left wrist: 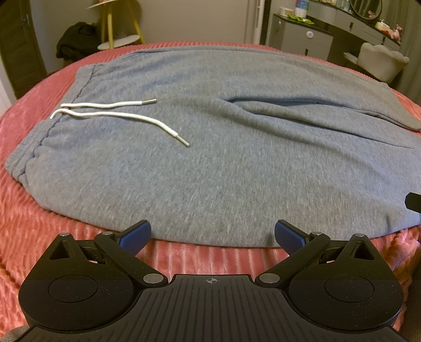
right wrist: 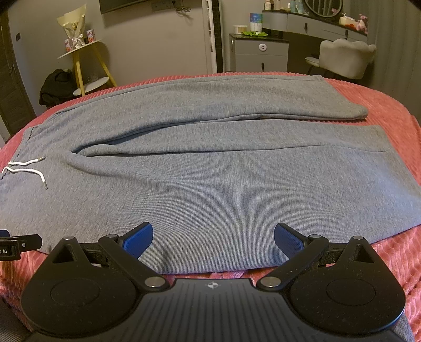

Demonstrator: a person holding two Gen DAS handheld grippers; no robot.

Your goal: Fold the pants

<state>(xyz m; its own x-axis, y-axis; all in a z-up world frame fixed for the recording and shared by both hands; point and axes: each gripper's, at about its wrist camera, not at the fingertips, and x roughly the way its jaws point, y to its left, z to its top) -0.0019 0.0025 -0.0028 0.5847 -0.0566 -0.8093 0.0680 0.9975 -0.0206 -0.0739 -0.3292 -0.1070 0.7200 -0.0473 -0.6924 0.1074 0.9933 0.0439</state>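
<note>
On the pink bed (left wrist: 39, 236), both grippers (left wrist: 212, 236) (right wrist: 213, 240) hold jaws wide, ready to grab the flat gray pants (right wrist: 210, 184).

Grey pants (right wrist: 210, 184) flat on pink bedspread (right wrist: 389, 113)

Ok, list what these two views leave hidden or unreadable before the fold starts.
- Pants: the near leg's cuff runs off the right edge in the left wrist view.
- Underside of the pants: hidden against the pink bedspread in both views.
- Dresser items: too small to identify.
- Left gripper and right gripper: each hides the bedspread below it.
</note>
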